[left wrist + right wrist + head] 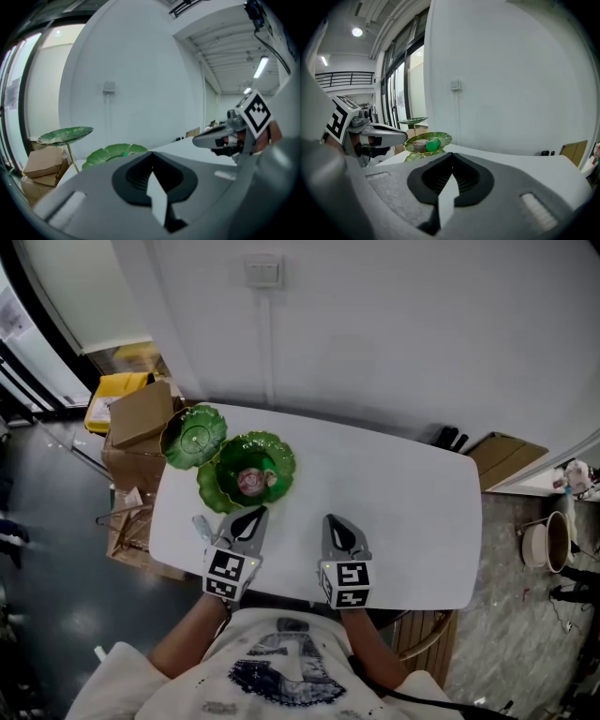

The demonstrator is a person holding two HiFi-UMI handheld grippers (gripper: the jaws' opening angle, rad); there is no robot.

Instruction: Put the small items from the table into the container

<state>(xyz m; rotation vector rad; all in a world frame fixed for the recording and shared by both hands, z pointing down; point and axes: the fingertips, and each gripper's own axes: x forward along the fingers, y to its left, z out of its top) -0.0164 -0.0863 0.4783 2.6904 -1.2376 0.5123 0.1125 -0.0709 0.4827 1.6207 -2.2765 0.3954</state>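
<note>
A green leaf-shaped dish stands at the far left of the white table, with a smaller leaf plate raised beside it. In the dish lie a round pinkish-brown item and a green item. A small pale item lies on the table just left of my left gripper. That gripper is shut and empty, its tip close to the dish's near rim. My right gripper is shut and empty too, over bare table to the right. Each gripper shows in the other's view, jaws together.
Cardboard boxes and a yellow bin sit on the floor left of the table. Small dark objects rest at the far right corner, by a cardboard sheet. A pot stands on the floor at right. The wall is close behind.
</note>
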